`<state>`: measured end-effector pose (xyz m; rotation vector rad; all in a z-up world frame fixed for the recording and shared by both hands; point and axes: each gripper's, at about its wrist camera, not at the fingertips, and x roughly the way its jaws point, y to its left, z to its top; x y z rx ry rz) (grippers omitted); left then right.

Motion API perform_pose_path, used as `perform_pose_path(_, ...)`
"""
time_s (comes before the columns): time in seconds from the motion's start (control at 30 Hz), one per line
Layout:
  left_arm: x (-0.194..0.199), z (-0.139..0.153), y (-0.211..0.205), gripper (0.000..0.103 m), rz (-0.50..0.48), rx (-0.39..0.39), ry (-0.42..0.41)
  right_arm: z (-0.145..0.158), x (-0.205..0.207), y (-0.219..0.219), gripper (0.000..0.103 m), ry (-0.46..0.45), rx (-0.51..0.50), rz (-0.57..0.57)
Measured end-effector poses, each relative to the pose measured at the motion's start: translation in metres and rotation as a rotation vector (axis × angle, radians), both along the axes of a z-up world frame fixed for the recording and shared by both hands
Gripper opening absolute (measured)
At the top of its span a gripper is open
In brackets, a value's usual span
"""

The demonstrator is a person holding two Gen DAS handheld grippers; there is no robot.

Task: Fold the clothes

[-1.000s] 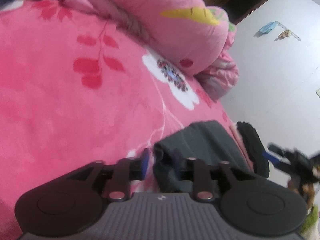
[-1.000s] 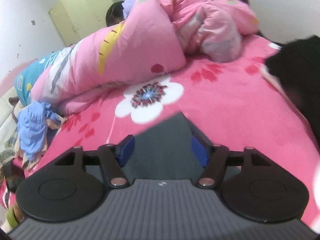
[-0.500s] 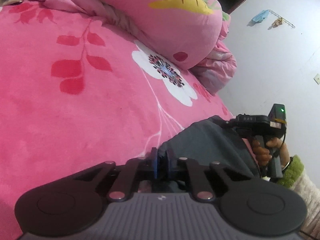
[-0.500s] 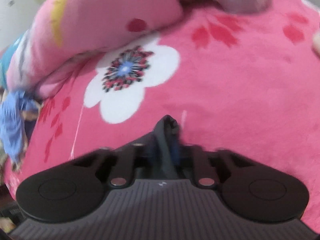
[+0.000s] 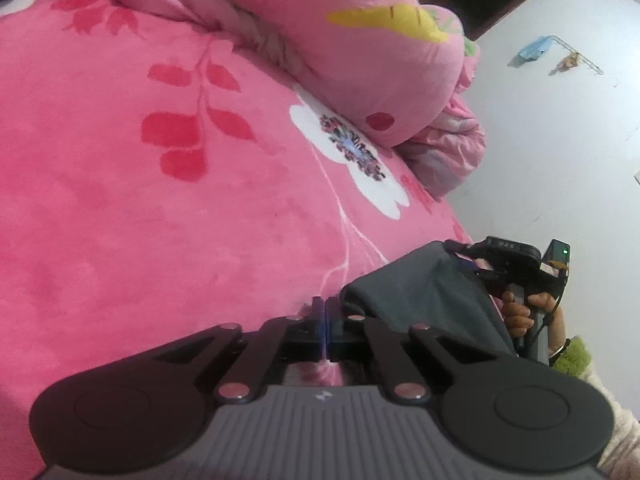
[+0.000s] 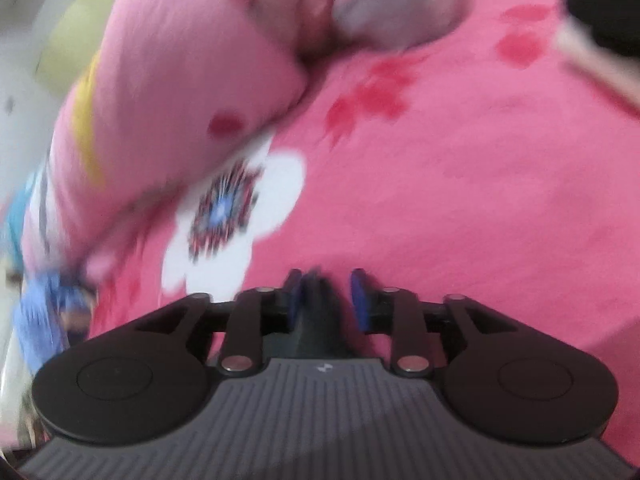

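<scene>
The left tongs are pressed together with almost no gap; the edge of the dark grey garment starts just to the right of their tips, and whether cloth is pinched between the pads I cannot tell. The garment lies on the pink bed cover, stretching away to the right of the left tongs; at its far corner the right tongs reach it, held by a hand (only the fingers around the grip are visible).

In the right wrist view, which is blurred, the right tongs stand narrowly apart; a ridge of the same dark garment rises between the blue pads, close to the left pad and with a gap before the right one. Ahead of the right tongs and to their left there is a white flower print on the bed cover; beyond it lies a rolled pink quilt. In the left wrist view this quilt is far ahead of the left tongs, with a grey wall to the right.
</scene>
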<state>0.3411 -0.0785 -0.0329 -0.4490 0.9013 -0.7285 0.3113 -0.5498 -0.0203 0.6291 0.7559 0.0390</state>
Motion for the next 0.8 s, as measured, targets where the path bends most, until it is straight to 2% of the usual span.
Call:
perform_pose_path(0.03,-0.001,0.002,0.002,0.007,0.008,0.0,-0.006,0.007,-0.007,-0.003,0.029,-0.021,0.004,-0.016)
perform_pose_path(0.1,-0.007,0.011,0.006,0.019,0.031,0.005,-0.037,0.022,-0.02,-0.008,0.03,-0.062,0.012,-0.047)
perform_pose_path(0.17,-0.014,0.024,0.003,0.023,0.033,0.021,-0.092,0.038,-0.034,-0.006,0.03,-0.094,-0.007,-0.037)
perform_pose_path(0.23,-0.024,0.039,-0.006,0.026,0.013,0.042,-0.161,0.054,-0.05,0.011,0.03,-0.111,-0.07,0.045)
perform_pose_path(0.3,-0.034,0.049,-0.025,0.033,-0.069,0.023,-0.2,0.055,-0.064,0.039,0.03,-0.105,-0.15,0.189)
perform_pose_path(0.37,-0.04,0.046,-0.048,0.035,-0.148,0.033,-0.192,0.053,-0.077,0.068,0.028,-0.095,-0.232,0.341)
perform_pose_path(0.43,-0.046,0.039,-0.071,0.035,-0.22,0.065,-0.173,0.041,-0.086,0.084,0.027,-0.067,-0.282,0.445)
perform_pose_path(0.47,-0.046,0.031,-0.076,0.033,-0.22,0.104,-0.161,0.034,-0.089,0.083,0.027,-0.043,-0.307,0.464)
perform_pose_path(0.5,-0.045,0.023,-0.08,0.025,-0.22,0.142,-0.149,0.027,-0.093,0.079,0.025,-0.019,-0.332,0.472)
perform_pose_path(0.53,-0.044,0.015,-0.083,0.022,-0.217,0.168,-0.137,0.02,-0.095,0.068,0.019,-0.002,-0.335,0.446)
perform_pose_path(0.6,-0.038,0.009,-0.07,0.021,-0.2,0.109,-0.088,0.013,-0.1,0.032,0.005,0.011,-0.3,0.349)
perform_pose_path(0.67,-0.033,0.006,-0.063,0.021,-0.188,0.083,-0.052,0.016,-0.107,0.0,0.005,0.008,-0.285,0.23)
perform_pose_path(0.7,-0.032,0.005,-0.059,0.021,-0.183,0.074,-0.04,0.019,-0.11,-0.01,0.013,0.008,-0.301,0.174)
perform_pose_path(0.73,-0.03,0.004,-0.056,0.021,-0.179,0.065,-0.03,0.021,-0.112,-0.016,0.013,0.01,-0.317,0.133)
perform_pose_path(0.8,-0.033,0.004,-0.056,0.021,-0.181,0.068,-0.037,0.029,-0.118,-0.016,0.013,-0.022,-0.302,0.114)
